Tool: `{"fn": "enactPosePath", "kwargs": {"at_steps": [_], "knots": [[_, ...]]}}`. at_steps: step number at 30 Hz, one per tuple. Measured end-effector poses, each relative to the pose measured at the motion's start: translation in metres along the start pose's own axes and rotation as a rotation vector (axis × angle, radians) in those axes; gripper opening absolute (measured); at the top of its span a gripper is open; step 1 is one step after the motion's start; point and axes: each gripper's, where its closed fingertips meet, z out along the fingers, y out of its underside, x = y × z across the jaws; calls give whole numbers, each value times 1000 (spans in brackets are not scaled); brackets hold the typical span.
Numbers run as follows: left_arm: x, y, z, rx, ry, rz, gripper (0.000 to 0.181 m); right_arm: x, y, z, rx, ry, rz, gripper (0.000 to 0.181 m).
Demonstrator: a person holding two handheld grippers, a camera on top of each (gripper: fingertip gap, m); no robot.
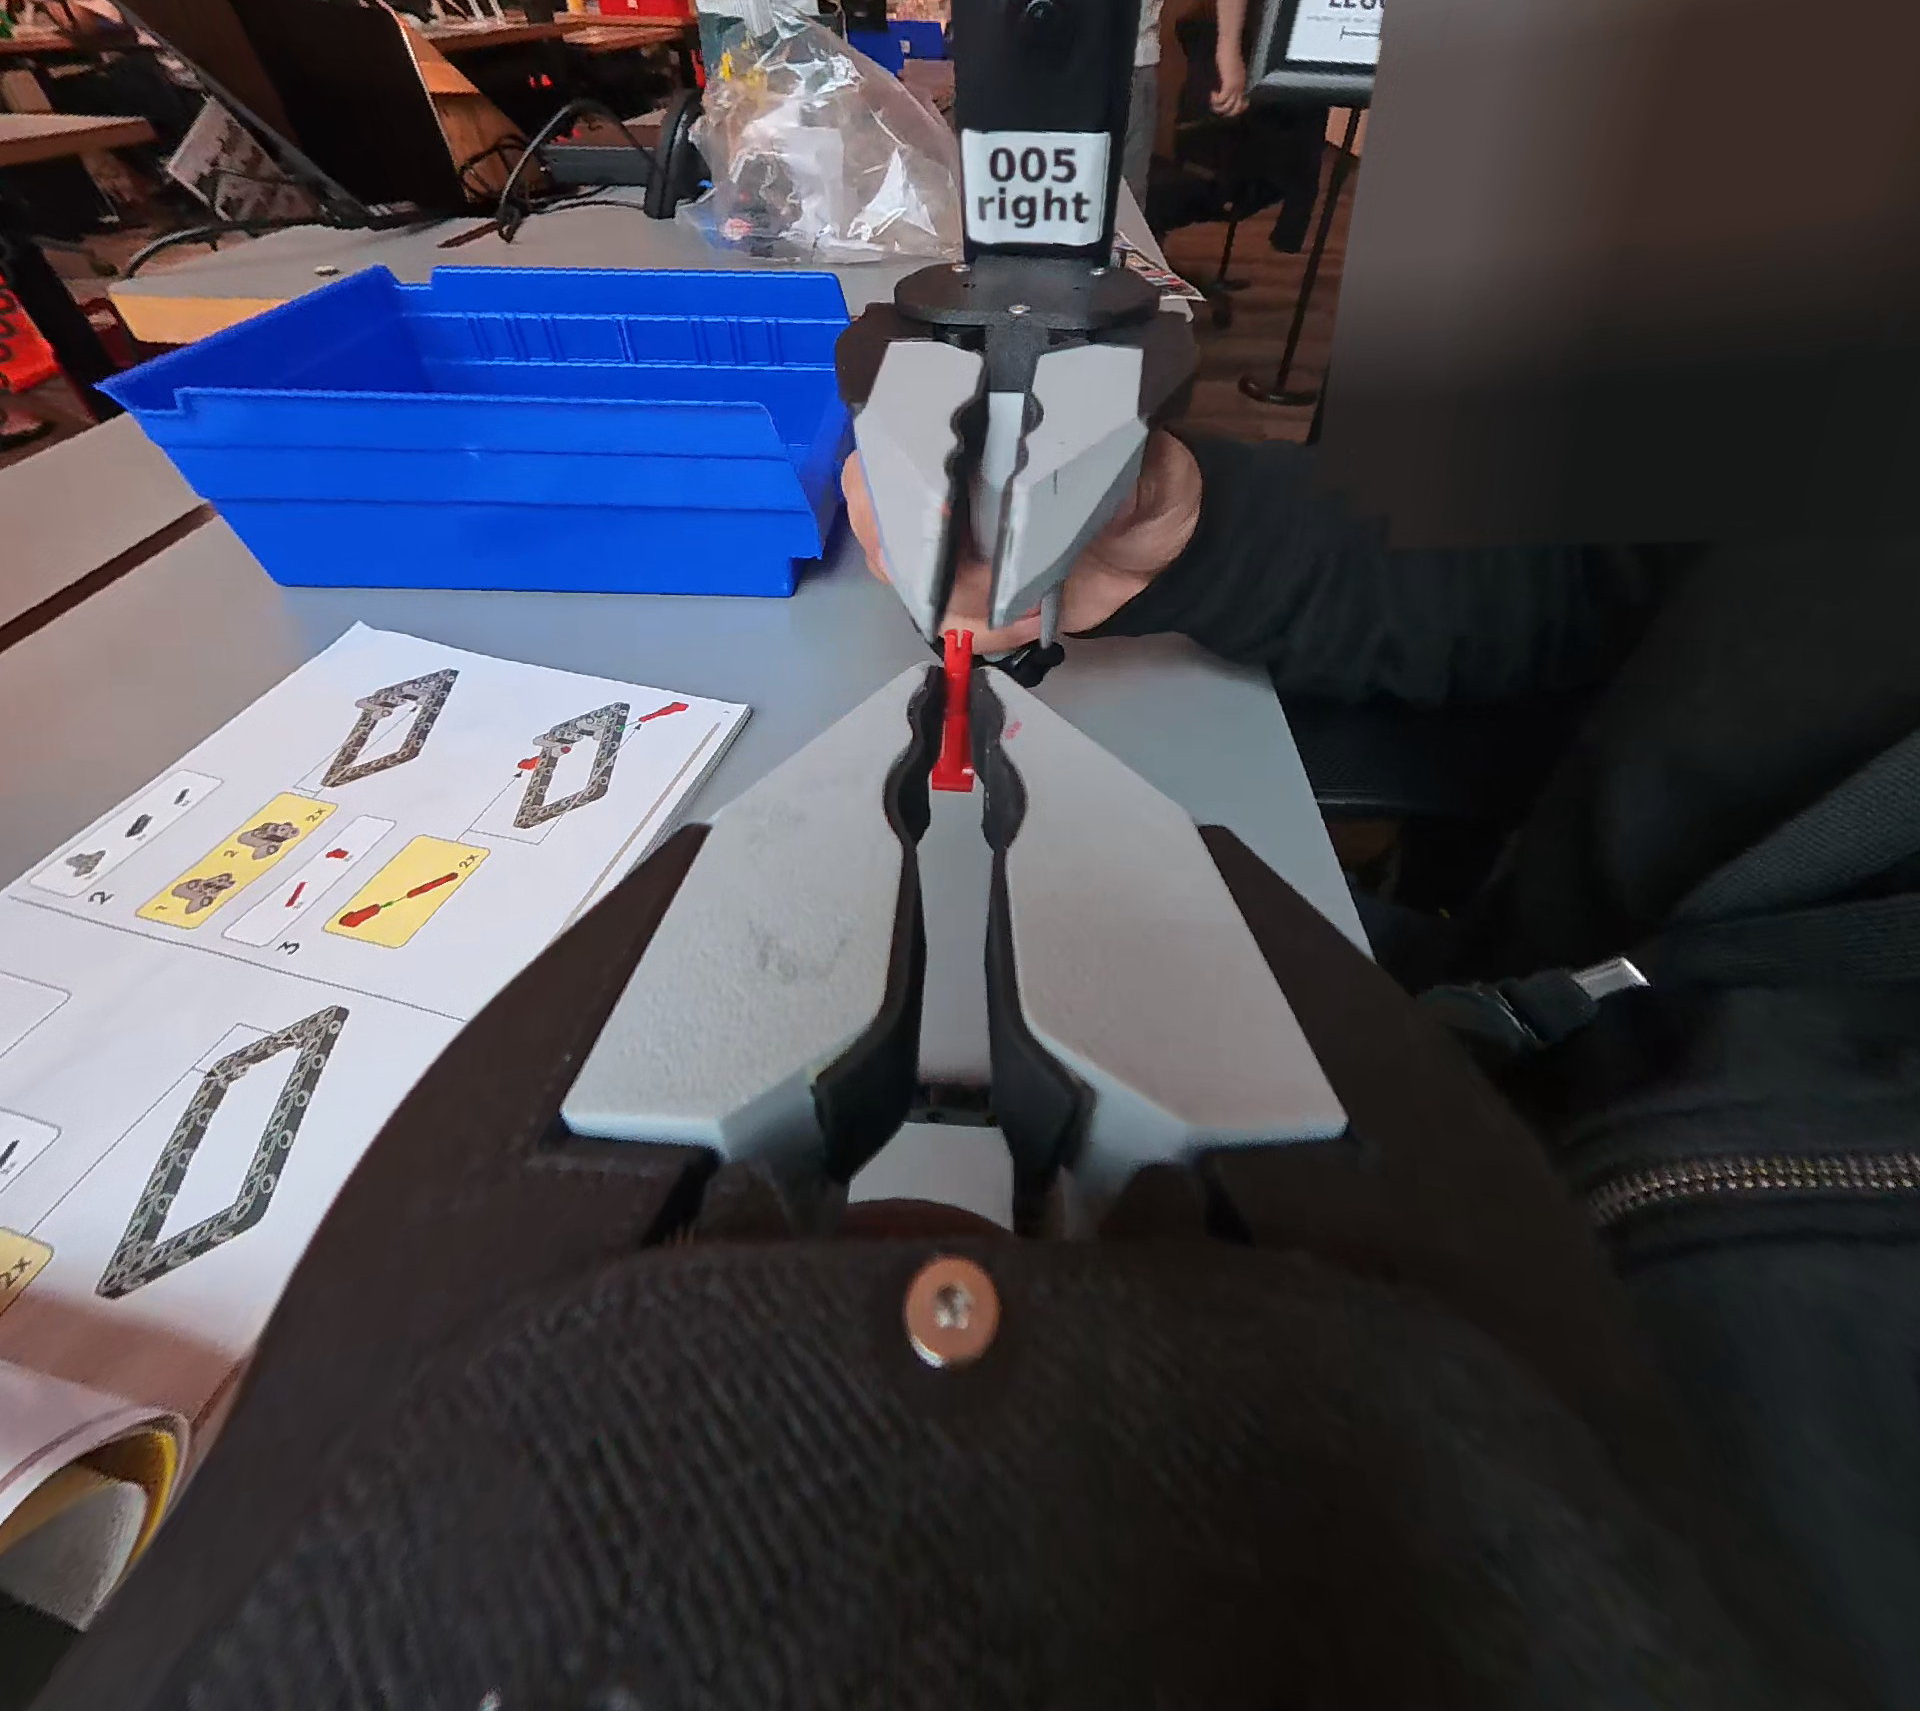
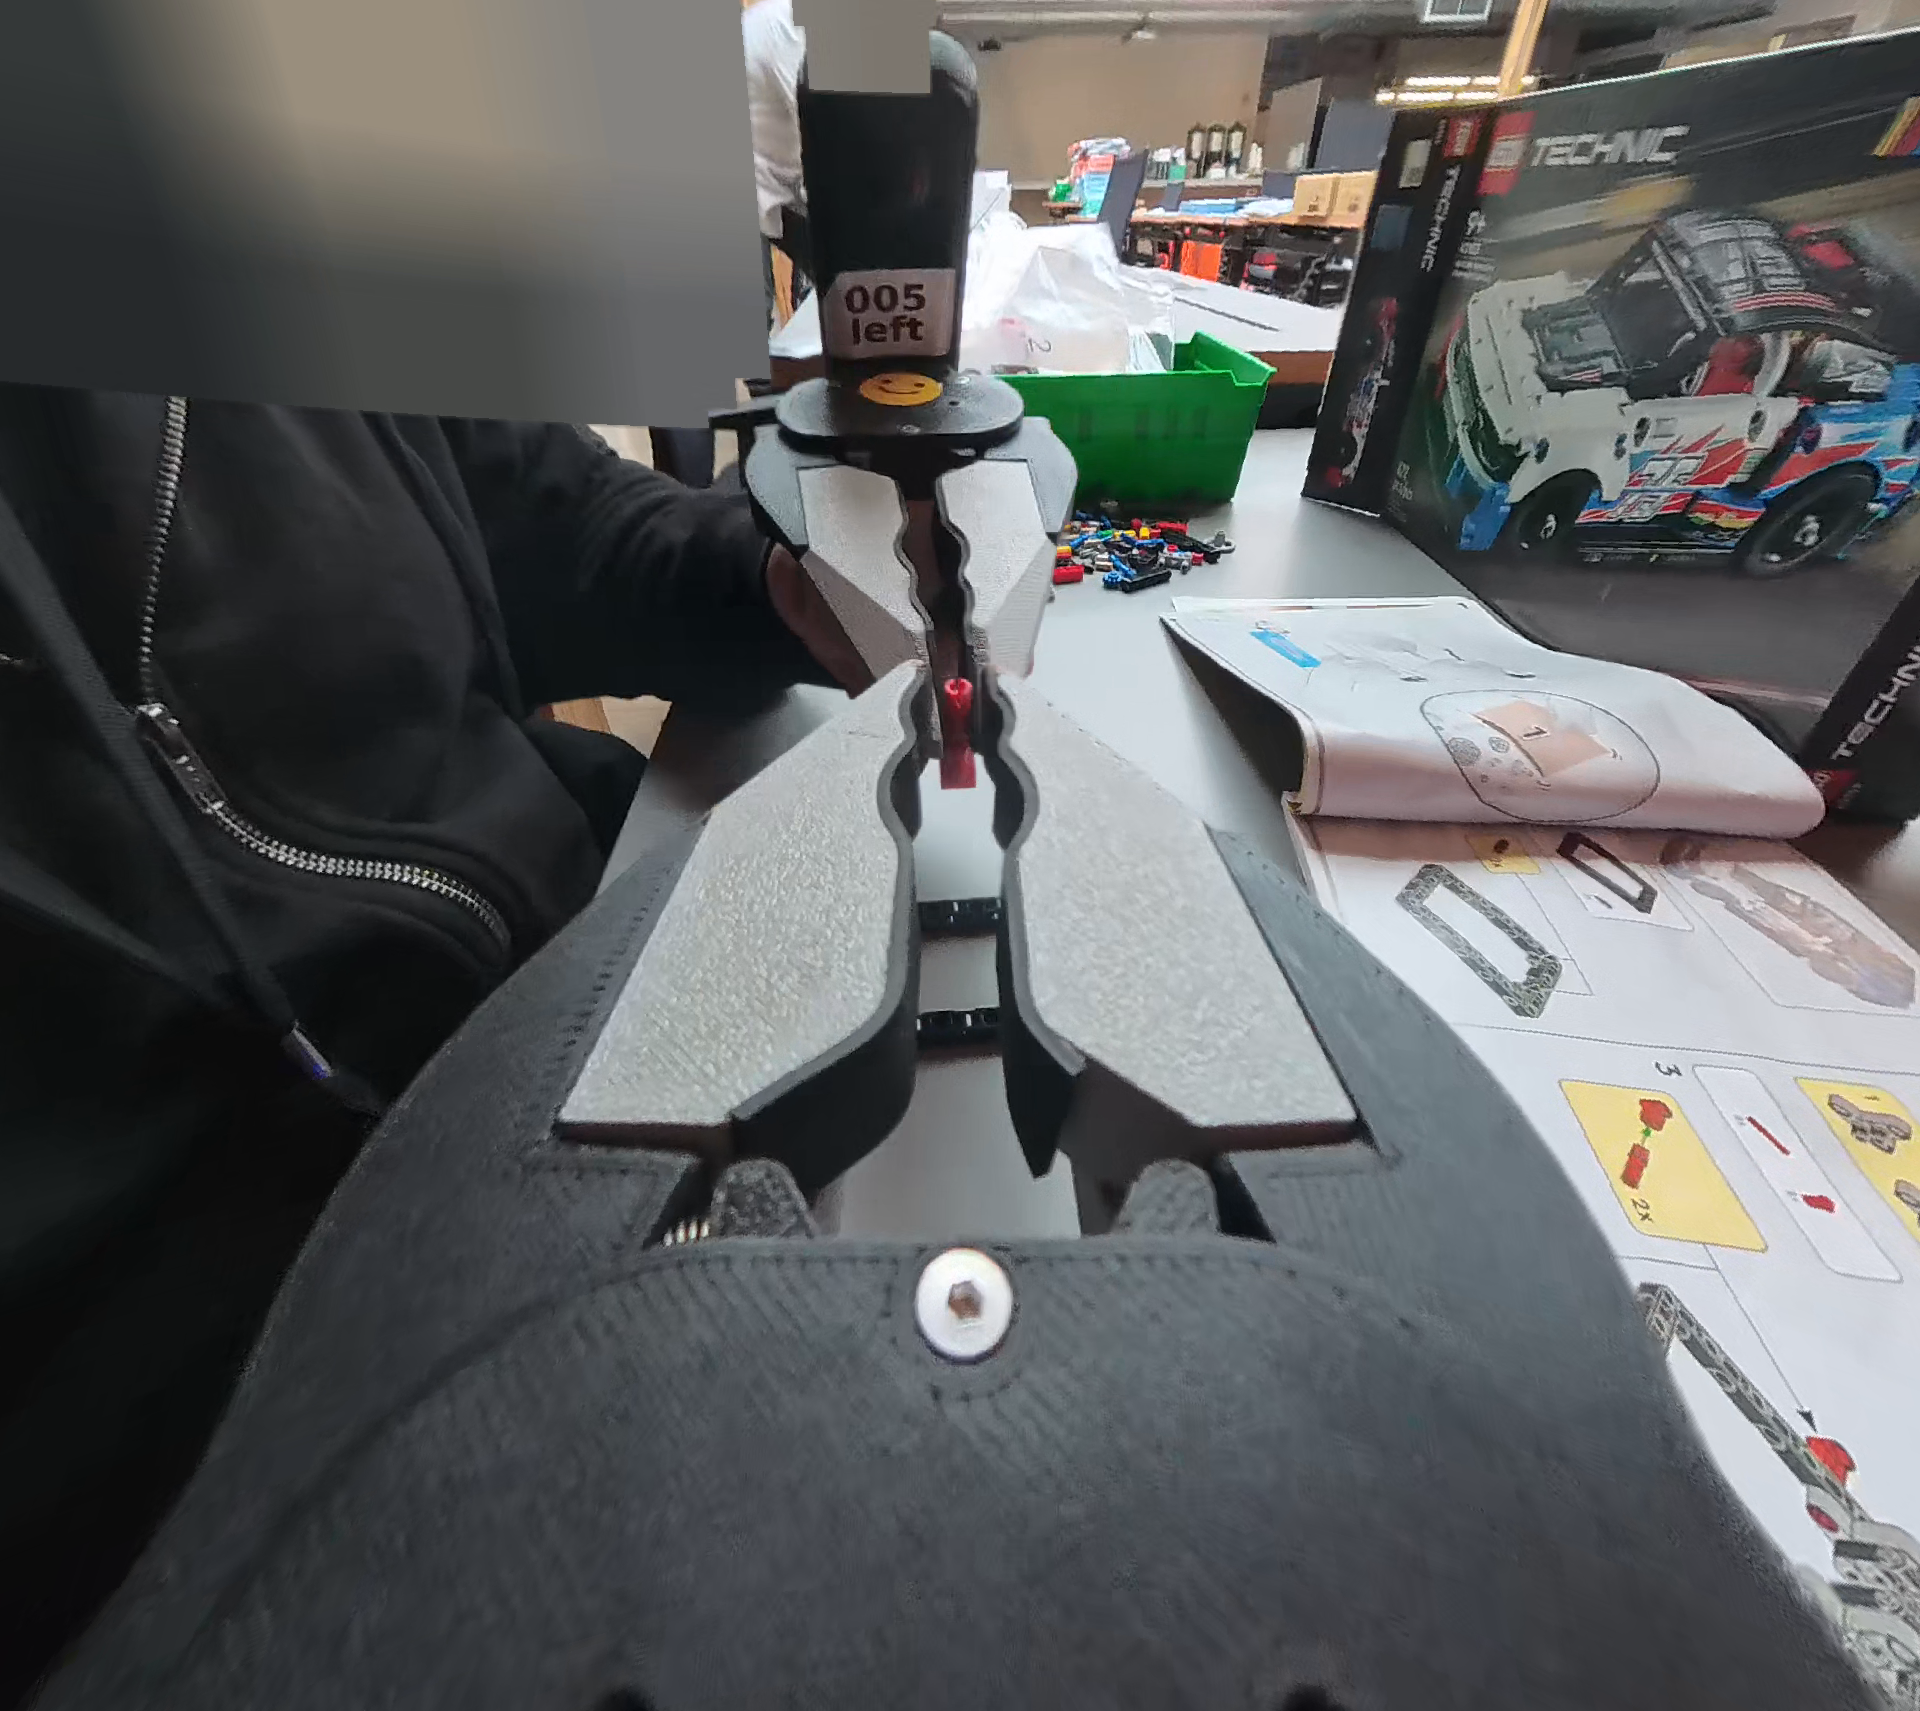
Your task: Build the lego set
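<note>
My two grippers meet tip to tip above the grey table (image 1: 1143,747). My left gripper (image 1: 954,685) is shut on a thin red Lego piece (image 1: 952,731) that stands upright between its tips. My right gripper (image 2: 956,700) is shut on a red piece (image 2: 956,731) too. I cannot tell whether it is one piece or two joined. Each gripper also shows opposite in the other view: the right gripper (image 1: 971,617) and the left gripper (image 2: 951,653). A black Lego beam (image 2: 958,915) lies on the table under the right gripper's fingers.
A blue bin (image 1: 499,435) stands behind the open instruction booklet (image 1: 312,882), which also shows in the right wrist view (image 2: 1558,986). A green bin (image 2: 1143,435), a pile of loose pieces (image 2: 1132,555) and the set box (image 2: 1662,331) stand farther off. A clear bag (image 1: 821,144) lies at the back. My two grippers' fingertips are within a few centimetres of each other.
</note>
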Motion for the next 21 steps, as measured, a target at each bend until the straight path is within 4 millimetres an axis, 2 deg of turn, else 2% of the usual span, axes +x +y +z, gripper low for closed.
{"fn": "enactPosePath", "kwargs": {"at_steps": [11,21], "knots": [[5,2,2,-7,13,45,3,-5,9,0,-181,19,-224,0],[6,4,2,-12,4,84,2,-7,10,0,-235,15,-256,1]]}}
